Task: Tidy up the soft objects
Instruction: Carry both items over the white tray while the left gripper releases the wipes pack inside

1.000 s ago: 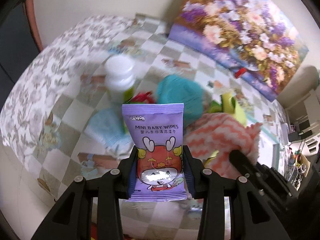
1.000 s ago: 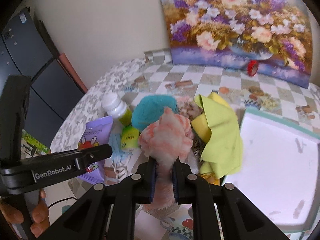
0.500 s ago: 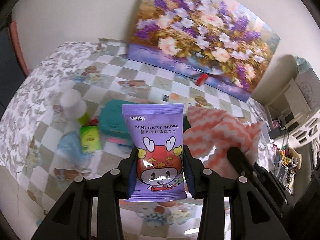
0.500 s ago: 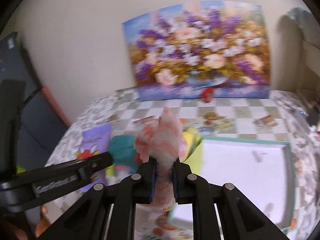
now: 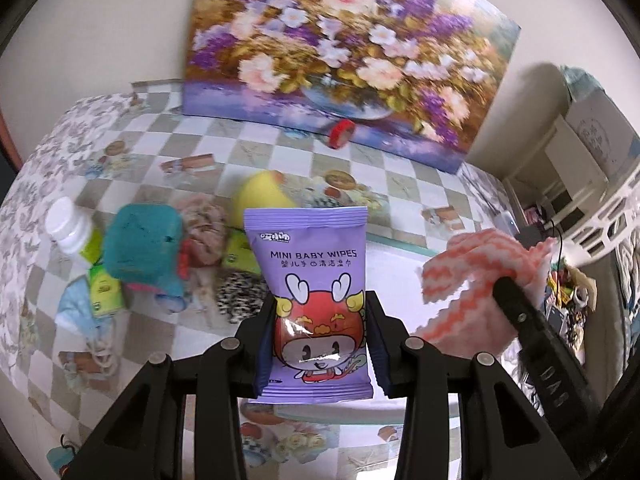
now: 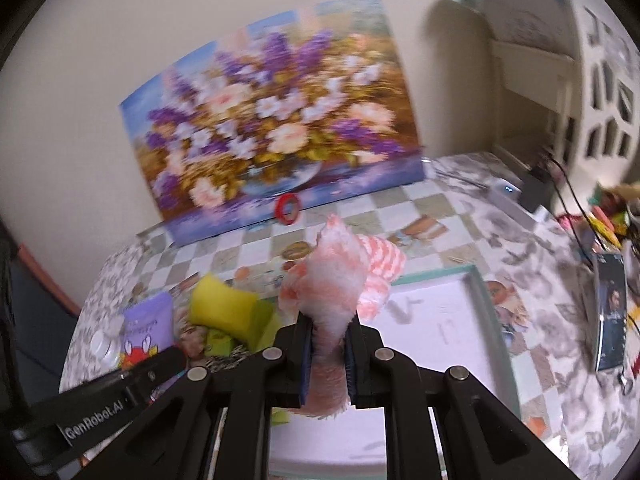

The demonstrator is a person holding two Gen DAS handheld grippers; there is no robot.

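Note:
My left gripper (image 5: 320, 316) is shut on a purple pack of mini baby wipes (image 5: 310, 264), held upright above the table. My right gripper (image 6: 328, 340) is shut on a pink and white wavy-striped cloth (image 6: 340, 276), which bunches up above its fingers; the same cloth (image 5: 480, 276) shows at the right of the left wrist view. Below and ahead lies a white tray with a teal rim (image 6: 476, 280). A heap of soft things stays on the table: a teal plush (image 5: 140, 248), a yellow cloth (image 6: 224, 308), a leopard-print piece (image 5: 240, 292) and a light blue mask (image 5: 76, 312).
A white-capped bottle (image 5: 70, 228) and a small green pack (image 5: 104, 288) sit by the heap. A flower painting (image 6: 272, 128) leans on the wall with a red tape roll (image 6: 288, 208) before it. Cables, a dark booklet (image 6: 610, 312) and clutter crowd the table's right side.
Both grippers have swung right and a little up, away from the heap toward the tray, each keeping its load. The heap now lies to the left in both views.

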